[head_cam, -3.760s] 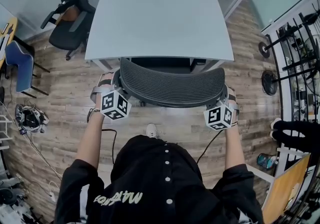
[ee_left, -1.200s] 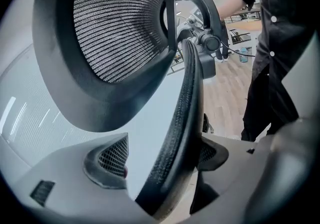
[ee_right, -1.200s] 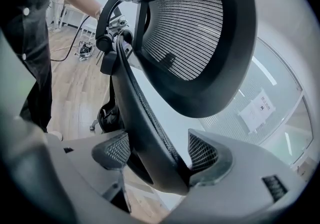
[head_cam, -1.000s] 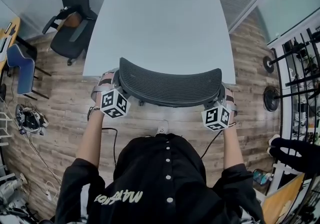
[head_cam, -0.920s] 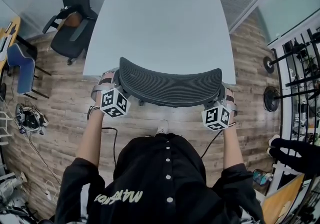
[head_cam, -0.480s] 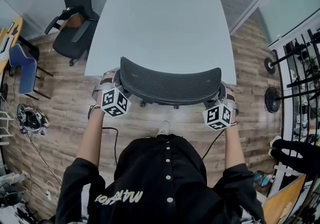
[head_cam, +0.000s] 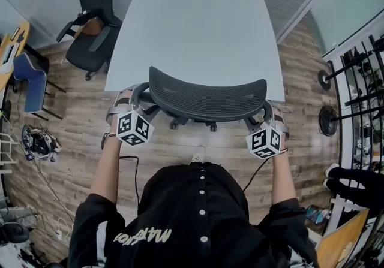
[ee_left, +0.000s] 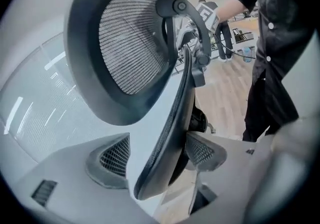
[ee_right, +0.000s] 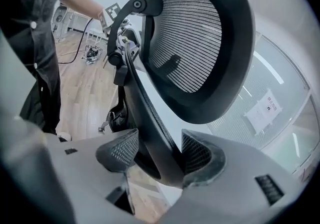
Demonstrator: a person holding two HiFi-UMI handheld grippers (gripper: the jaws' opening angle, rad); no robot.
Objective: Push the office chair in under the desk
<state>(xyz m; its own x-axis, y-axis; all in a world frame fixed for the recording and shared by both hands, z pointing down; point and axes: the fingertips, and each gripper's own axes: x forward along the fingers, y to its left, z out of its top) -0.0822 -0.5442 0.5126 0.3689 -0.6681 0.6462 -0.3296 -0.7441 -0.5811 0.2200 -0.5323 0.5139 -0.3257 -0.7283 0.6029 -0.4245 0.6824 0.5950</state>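
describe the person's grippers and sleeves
The left gripper and right gripper are pale grey with dark mesh pads. Each carries a white cube with black square markers and trails a black cable. The sleeves are black. The right gripper's jaws are closing, the chair back between them.

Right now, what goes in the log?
chair: at desk edge | left gripper: open round chair | right gripper: closing on chair

Blk mesh office chair (head_cam: 207, 98), pale grey desk (head_cam: 192, 27), brown wood-plank floor (head_cam: 72, 129), blk shirt (head_cam: 198, 219) w/ white buttons.
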